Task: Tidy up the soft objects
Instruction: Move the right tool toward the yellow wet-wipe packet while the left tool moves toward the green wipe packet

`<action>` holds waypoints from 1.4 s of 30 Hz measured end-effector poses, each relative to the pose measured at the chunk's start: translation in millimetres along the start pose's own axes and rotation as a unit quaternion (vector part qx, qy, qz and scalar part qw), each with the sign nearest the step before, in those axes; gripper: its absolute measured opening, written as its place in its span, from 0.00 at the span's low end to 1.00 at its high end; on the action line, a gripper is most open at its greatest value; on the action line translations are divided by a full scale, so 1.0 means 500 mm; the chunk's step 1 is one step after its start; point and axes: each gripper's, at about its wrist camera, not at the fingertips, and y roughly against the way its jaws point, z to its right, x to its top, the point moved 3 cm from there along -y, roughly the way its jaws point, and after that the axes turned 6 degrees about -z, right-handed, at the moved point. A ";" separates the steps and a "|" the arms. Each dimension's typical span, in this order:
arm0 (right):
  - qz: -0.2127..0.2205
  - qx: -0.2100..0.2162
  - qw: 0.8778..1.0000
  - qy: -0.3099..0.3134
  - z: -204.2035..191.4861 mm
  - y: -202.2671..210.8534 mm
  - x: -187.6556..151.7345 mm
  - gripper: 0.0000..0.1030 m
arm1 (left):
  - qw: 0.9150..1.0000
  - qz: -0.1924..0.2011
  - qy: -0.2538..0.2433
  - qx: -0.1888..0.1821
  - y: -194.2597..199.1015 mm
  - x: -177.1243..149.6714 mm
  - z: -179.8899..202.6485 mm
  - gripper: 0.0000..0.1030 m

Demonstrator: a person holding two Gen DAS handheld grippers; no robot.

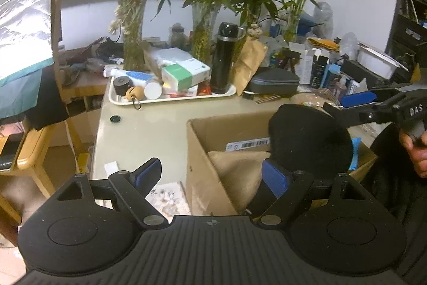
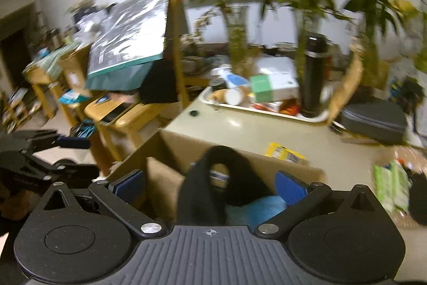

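An open cardboard box (image 1: pixel 198 151) stands on the beige table. A tan soft cushion (image 1: pixel 237 172) lies inside it. A black soft piece (image 1: pixel 309 140) hangs over the box's right part. My left gripper (image 1: pixel 213 175) is open at the box's near left corner, its right finger inside the box. My right gripper (image 2: pixel 210 187) is open just above the box (image 2: pixel 173 148), with the black soft piece (image 2: pixel 232 178) loose between its fingers and a blue soft thing (image 2: pixel 256 207) under it. The right gripper also shows in the left wrist view (image 1: pixel 355 111), at the black piece's top edge.
A white tray (image 1: pixel 170 98) with a black bottle (image 1: pixel 222 60), boxes and tubes stands behind the box. Vases of bamboo (image 1: pixel 208 26) line the back. A grey case (image 1: pixel 275 83) lies at the right. Wooden chairs (image 1: pixel 29 151) stand left of the table.
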 end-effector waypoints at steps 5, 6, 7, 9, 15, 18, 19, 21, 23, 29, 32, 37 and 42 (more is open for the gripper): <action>0.012 -0.025 0.998 -0.049 0.049 0.019 -0.016 1.00 | 1.000 0.008 -0.008 -0.007 -0.010 0.011 0.020 0.80; 0.012 -0.025 0.998 -0.057 0.057 0.021 -0.020 1.00 | 1.000 0.010 -0.011 -0.009 -0.012 0.013 0.024 0.80; 0.012 -0.026 0.998 -0.062 0.062 0.023 -0.023 1.00 | 1.000 0.013 -0.014 -0.009 -0.014 0.016 0.028 0.80; 0.013 -0.027 0.997 -0.066 0.068 0.026 -0.028 1.00 | 1.000 0.016 -0.022 -0.013 -0.020 0.023 0.037 0.80; 0.013 -0.033 0.997 -0.064 0.079 0.025 -0.023 1.00 | 0.999 0.012 -0.022 -0.035 -0.042 0.054 0.049 0.80; 0.015 -0.039 0.998 -0.048 0.080 0.027 -0.010 1.00 | 0.999 0.007 -0.031 -0.042 -0.050 0.070 0.057 0.80; 0.019 -0.043 0.998 -0.042 0.080 0.030 -0.004 1.00 | 0.998 0.003 -0.037 -0.042 -0.052 0.076 0.061 0.80; 0.029 -0.049 0.998 -0.032 0.082 0.035 0.006 1.00 | 0.998 0.002 -0.048 -0.040 -0.053 0.083 0.068 0.80; 0.036 -0.050 0.998 -0.026 0.084 0.039 0.015 1.00 | 0.998 0.011 -0.056 -0.040 -0.049 0.088 0.073 0.80; 0.046 -0.063 0.997 -0.015 0.091 0.036 0.022 1.00 | 0.997 0.041 -0.059 -0.026 -0.035 0.092 0.068 0.80; 0.048 -0.069 0.996 -0.025 0.104 0.027 0.020 1.00 | 0.997 0.042 -0.068 -0.020 -0.038 0.094 0.062 0.80; 0.051 -0.080 0.994 -0.045 0.133 0.004 0.019 1.00 | 0.997 0.026 -0.071 -0.020 -0.058 0.097 0.041 0.80; 0.027 -0.083 0.994 -0.062 0.166 -0.028 0.028 1.00 | 0.998 0.018 -0.064 -0.017 -0.082 0.100 0.024 0.80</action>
